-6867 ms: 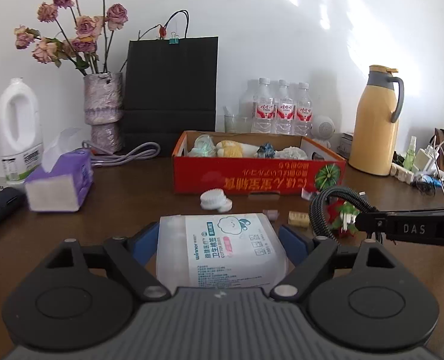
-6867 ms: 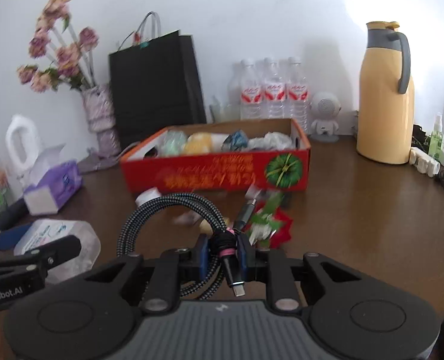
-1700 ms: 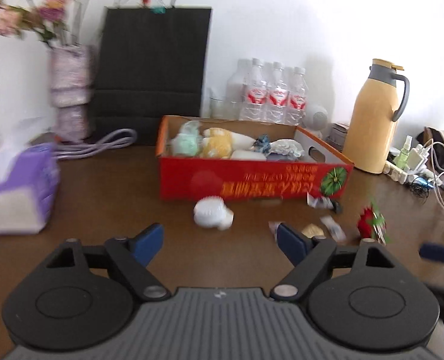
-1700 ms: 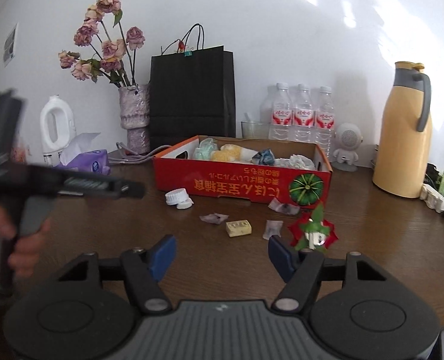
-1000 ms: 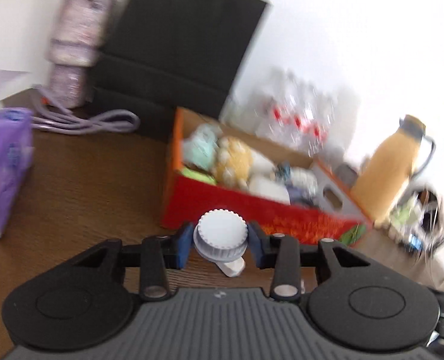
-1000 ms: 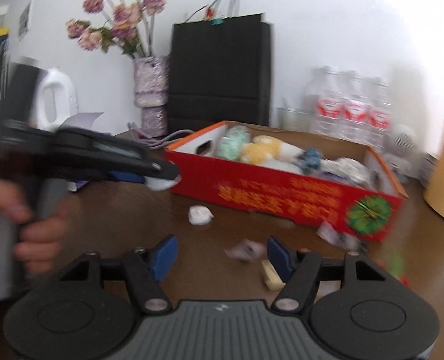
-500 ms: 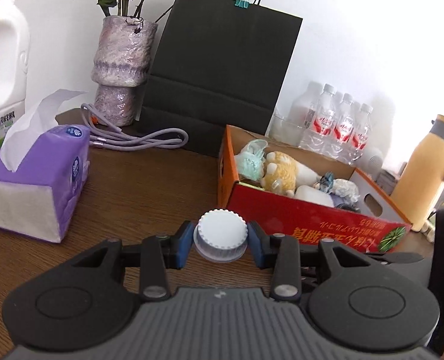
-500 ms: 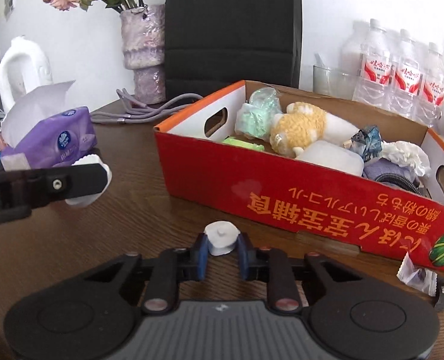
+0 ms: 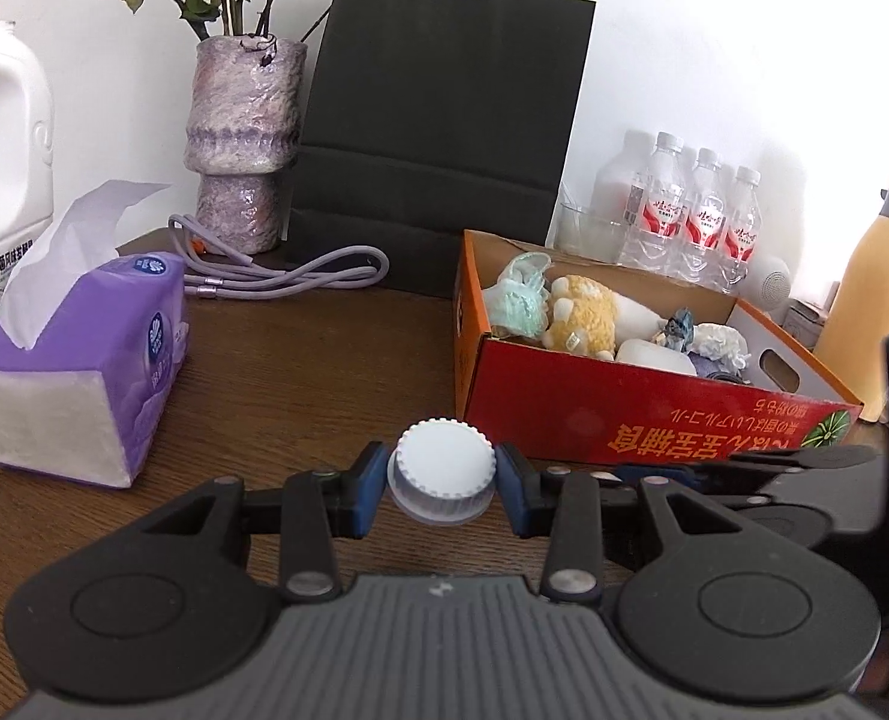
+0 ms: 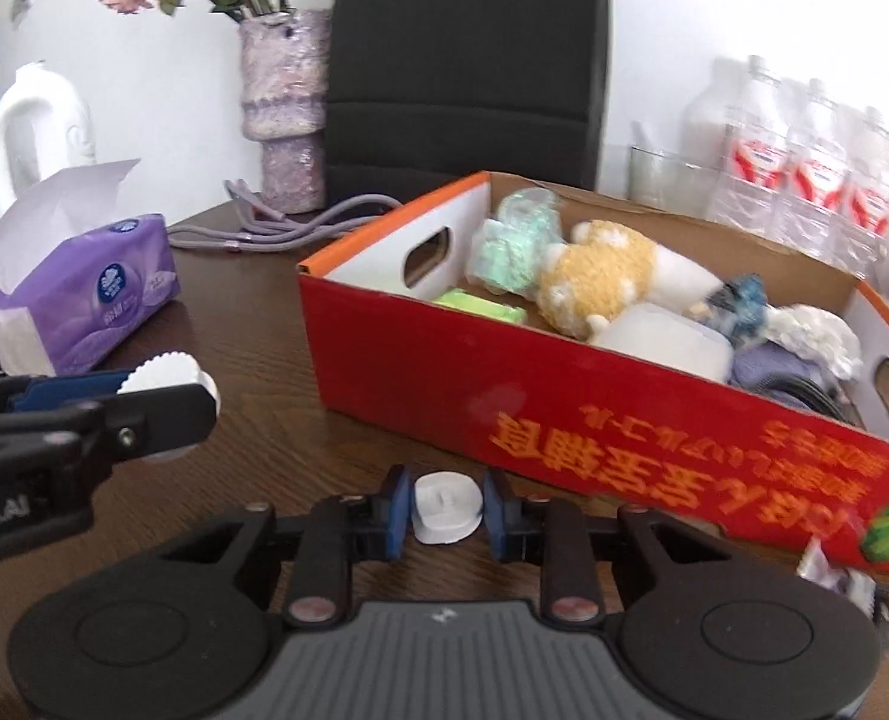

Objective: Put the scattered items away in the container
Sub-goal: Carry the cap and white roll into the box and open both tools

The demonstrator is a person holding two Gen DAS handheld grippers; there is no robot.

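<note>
Ridged white plastic cap (image 9: 442,469) in left claw (image 9: 442,483), beside glossy red cardboard box (image 9: 654,414)

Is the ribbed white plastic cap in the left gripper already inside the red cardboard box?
Not yet. The ribbed white plastic cap sits clamped in the left gripper, short of the red cardboard box.

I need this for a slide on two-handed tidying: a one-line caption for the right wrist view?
Right gripper jaws shut on a small white cap before the red box.
</note>
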